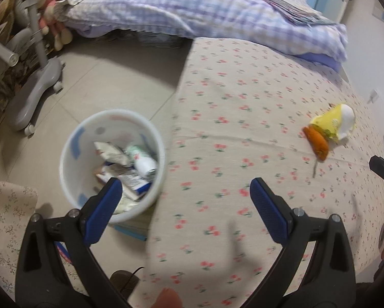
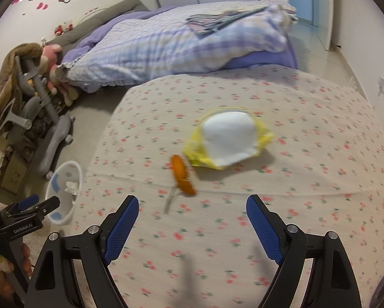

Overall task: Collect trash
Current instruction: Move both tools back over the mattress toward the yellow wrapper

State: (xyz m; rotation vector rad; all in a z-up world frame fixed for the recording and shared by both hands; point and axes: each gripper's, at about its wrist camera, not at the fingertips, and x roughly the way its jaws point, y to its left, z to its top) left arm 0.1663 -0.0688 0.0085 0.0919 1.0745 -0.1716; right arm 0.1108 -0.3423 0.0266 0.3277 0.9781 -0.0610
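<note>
A white trash bin holding several wrappers and a bottle stands on the floor beside the bed; it also shows in the right wrist view. A yellow and white wrapper and an orange sausage on a stick lie on the floral bed sheet; both also show in the left wrist view, the wrapper and the sausage. My left gripper is open and empty, over the bed edge next to the bin. My right gripper is open and empty, just short of the sausage.
A purple checked quilt is piled at the far end of the bed. A grey wheeled stand with a pink plush toy is on the tiled floor at left. A floral cloth lies at lower left.
</note>
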